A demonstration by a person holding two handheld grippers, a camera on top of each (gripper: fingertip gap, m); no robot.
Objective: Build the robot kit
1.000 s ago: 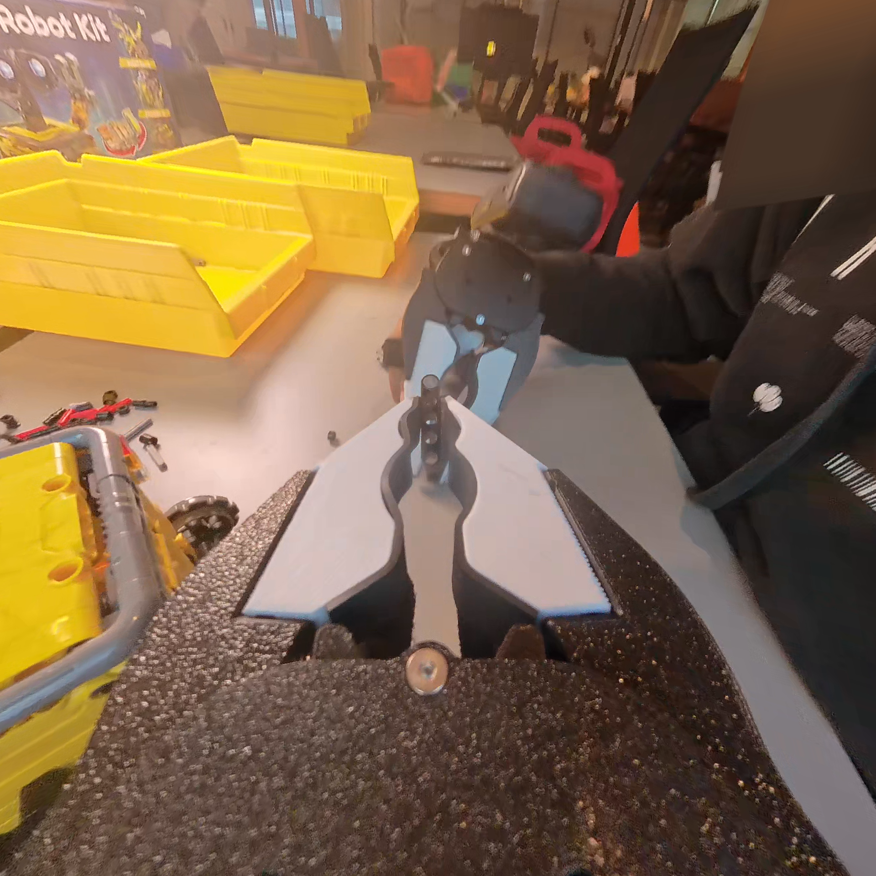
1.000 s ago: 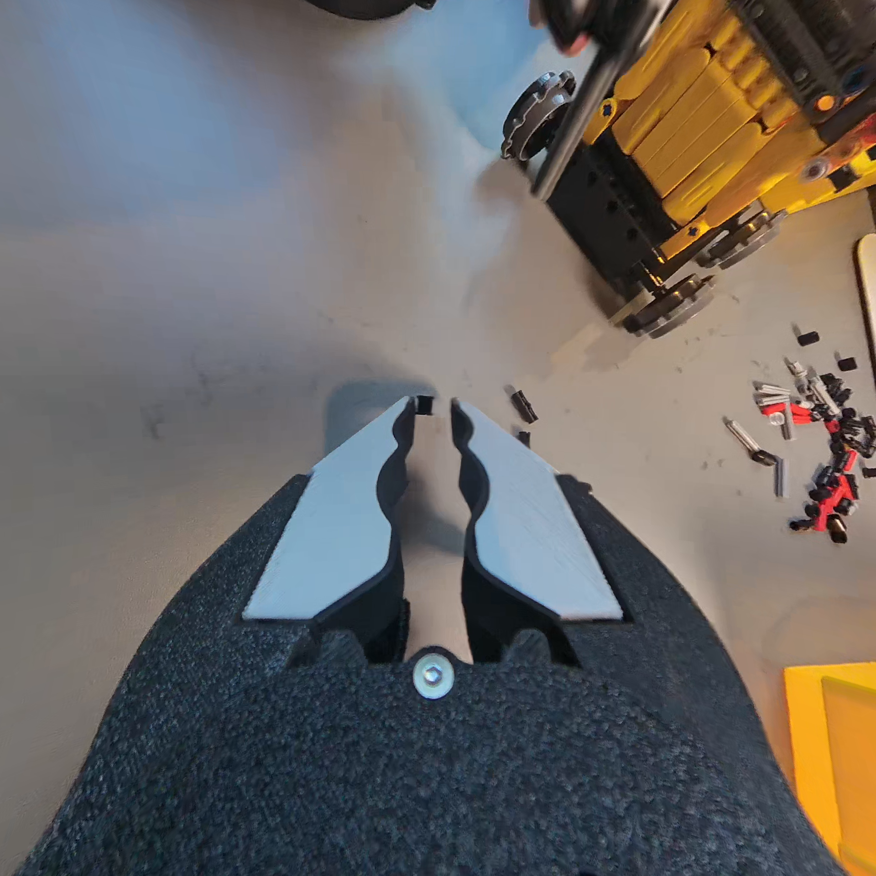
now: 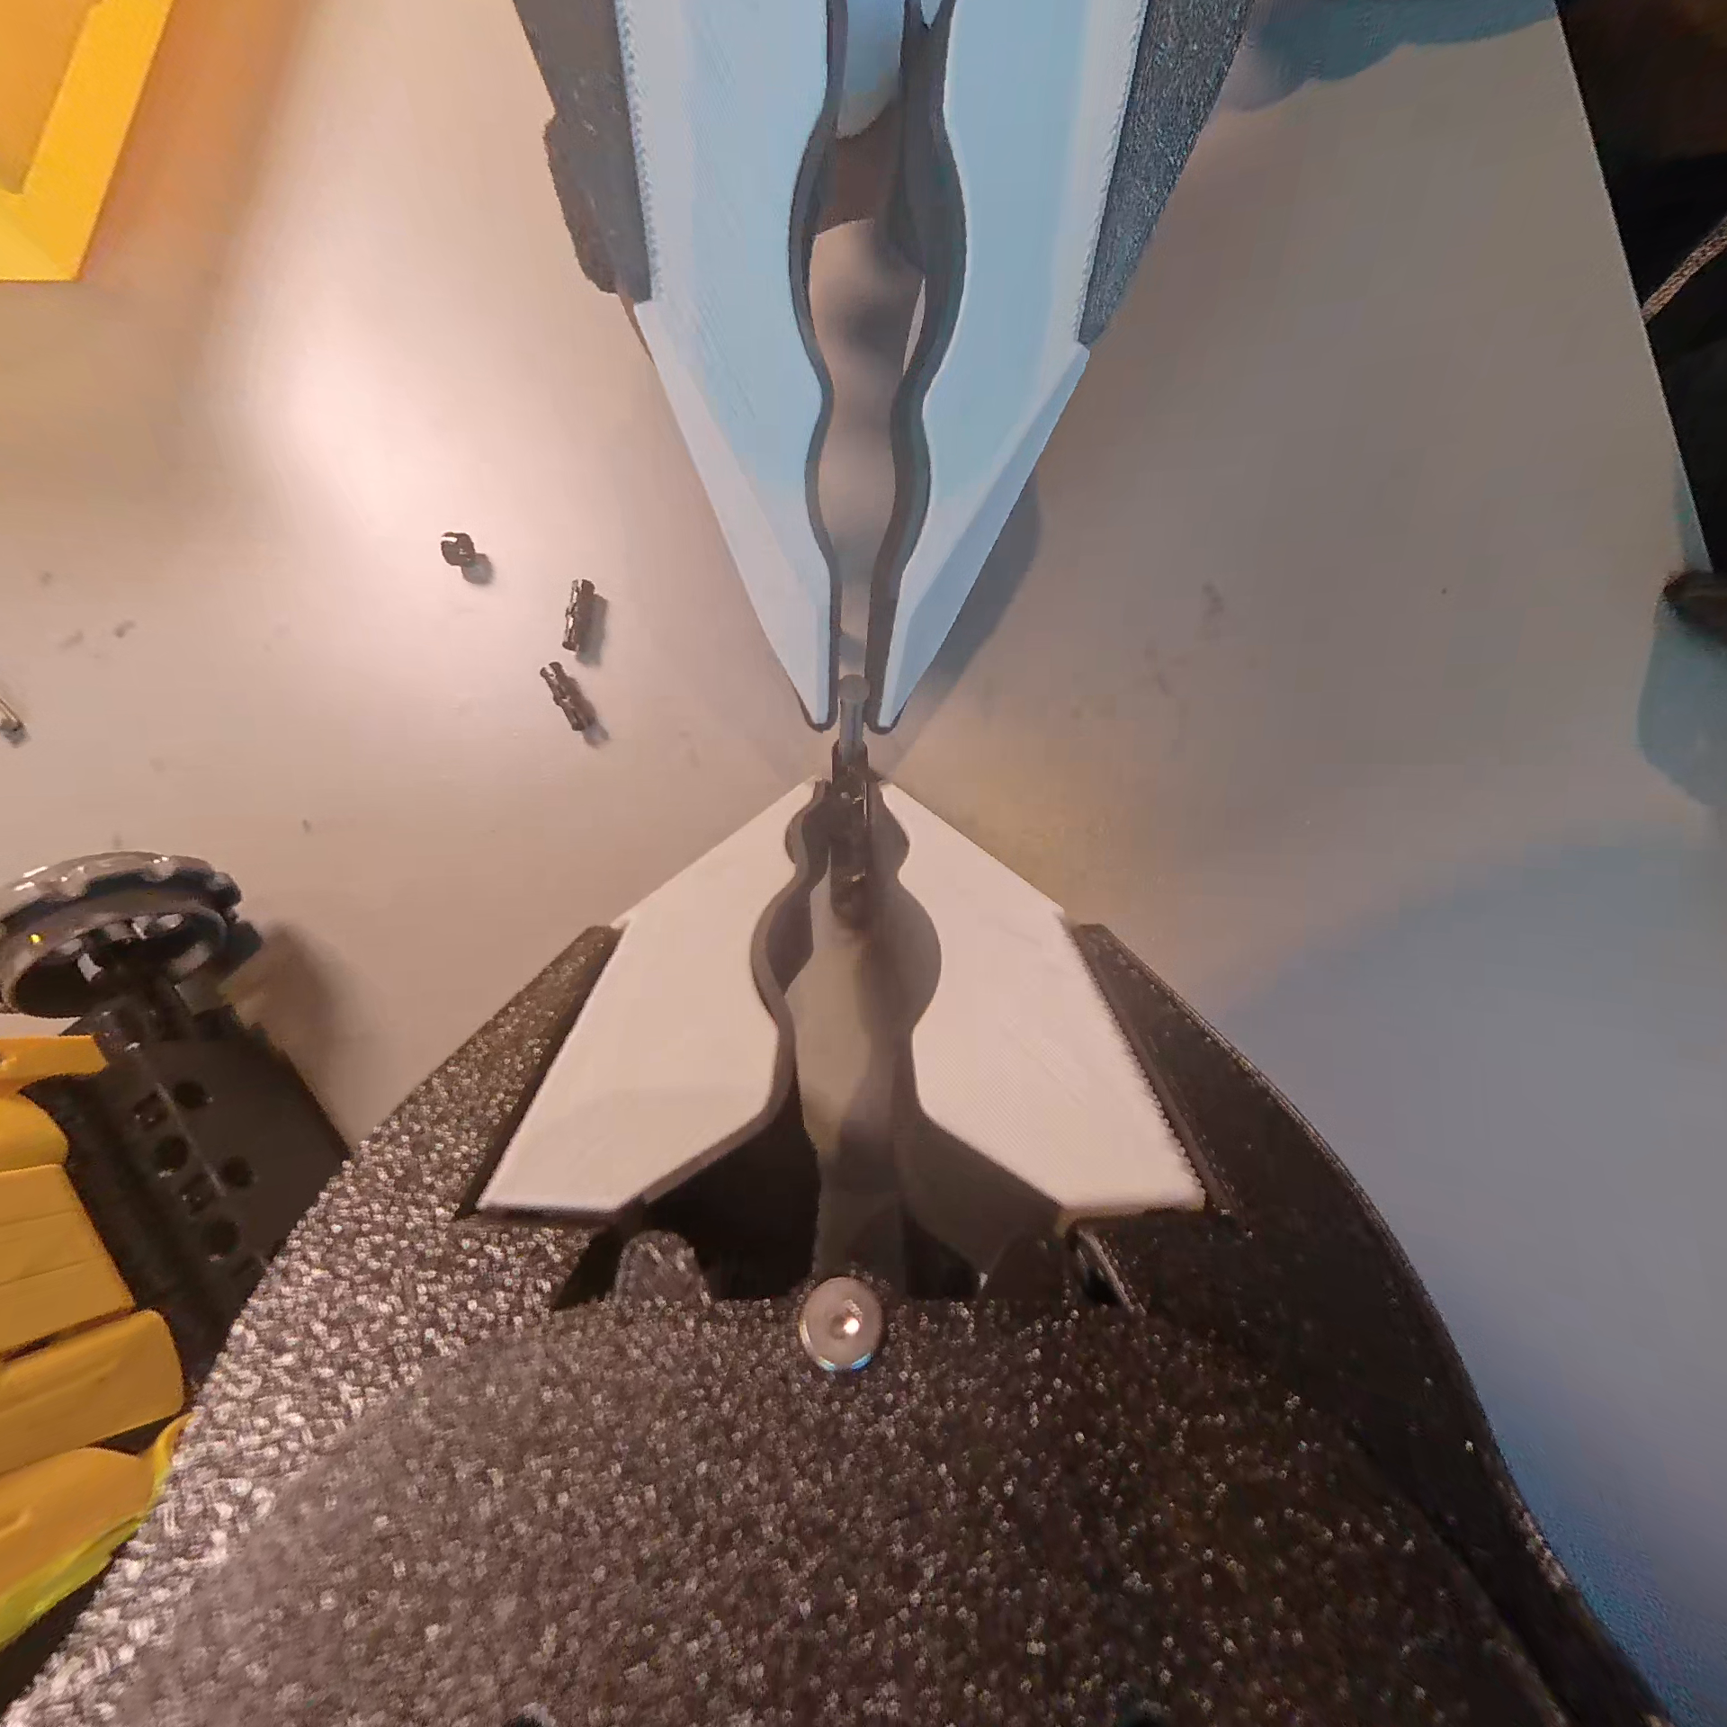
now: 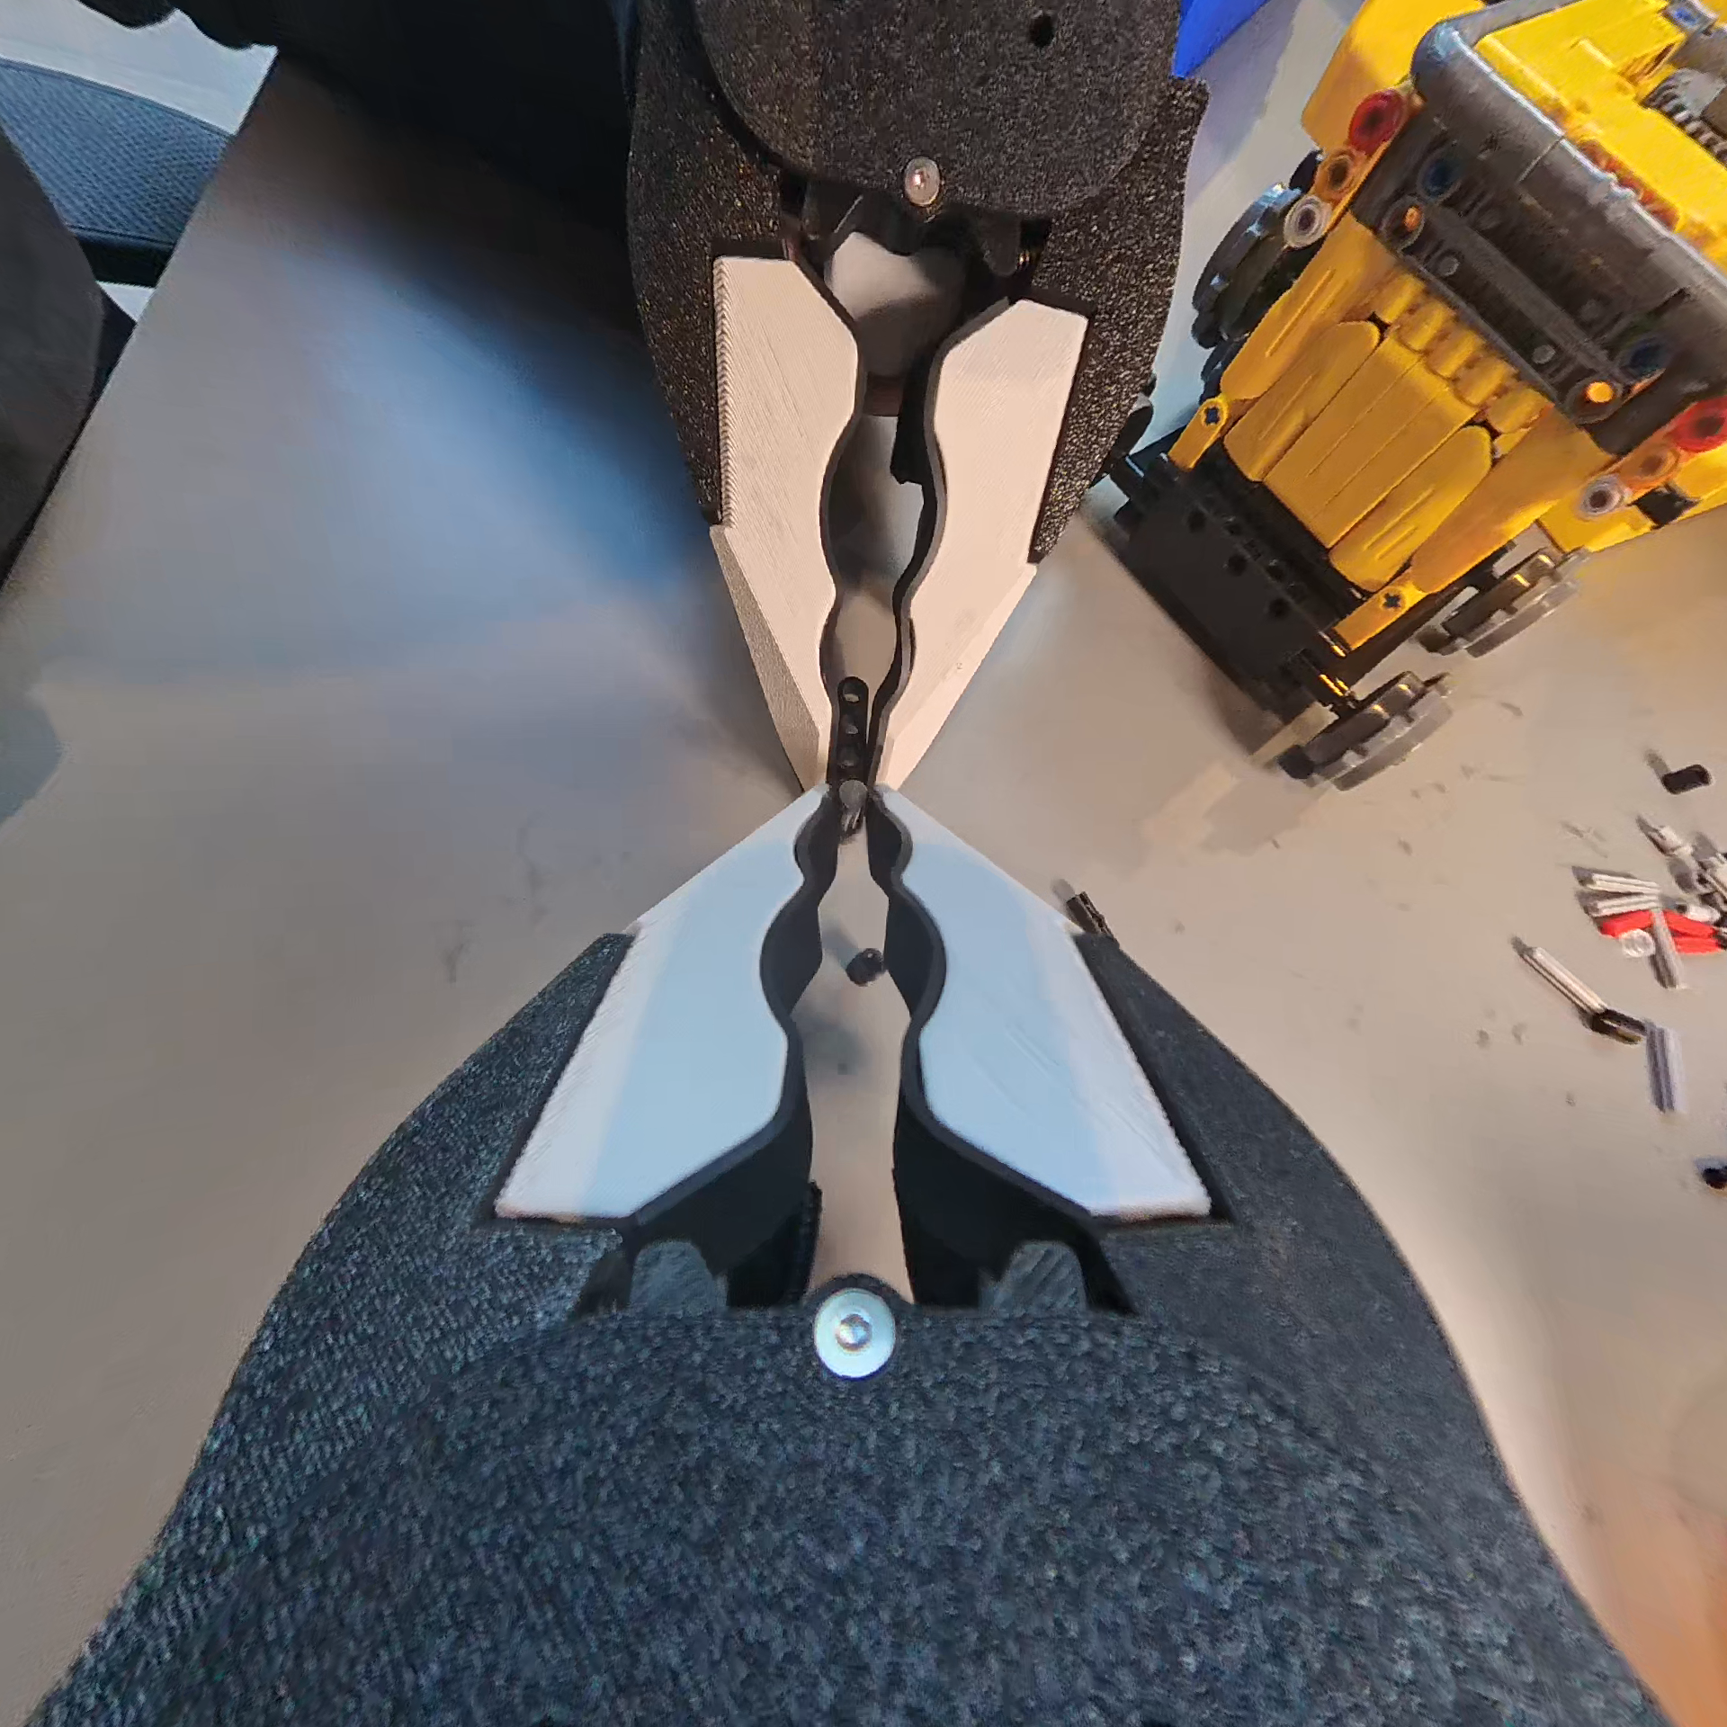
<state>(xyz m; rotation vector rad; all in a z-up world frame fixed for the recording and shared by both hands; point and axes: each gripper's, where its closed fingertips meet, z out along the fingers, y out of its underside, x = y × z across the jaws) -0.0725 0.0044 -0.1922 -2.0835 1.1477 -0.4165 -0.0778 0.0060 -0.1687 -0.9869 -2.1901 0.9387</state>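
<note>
My left gripper point(image 3: 846, 794) is shut on a short black beam with holes point(image 3: 849, 846), held above the grey table point(image 3: 1308, 654). My right gripper point(image 3: 850, 724) faces it from the far side, tip to tip. In the right wrist view my right gripper point(image 4: 849, 806) is shut on a small dark pin point(image 4: 850, 802). The pin's end meets the near end of the beam point(image 4: 852, 734), which sticks out of the left gripper point(image 4: 850, 776).
A yellow and black toy vehicle point(image 4: 1402, 421) with wheels stands to the right of the grippers, and shows at the lower left in the left wrist view point(image 3: 75, 1215). Loose small parts point(image 4: 1663, 934) and black pins point(image 3: 579, 612) lie on the table. A yellow bin point(image 3: 56, 140) is at the far left. Only a small space, under 4 cm, lies between the two pairs of fingers.
The two grippers have come together tip to tip. The left one has tilted down over the table with the beam. The right one has lifted off the table with the pin.
</note>
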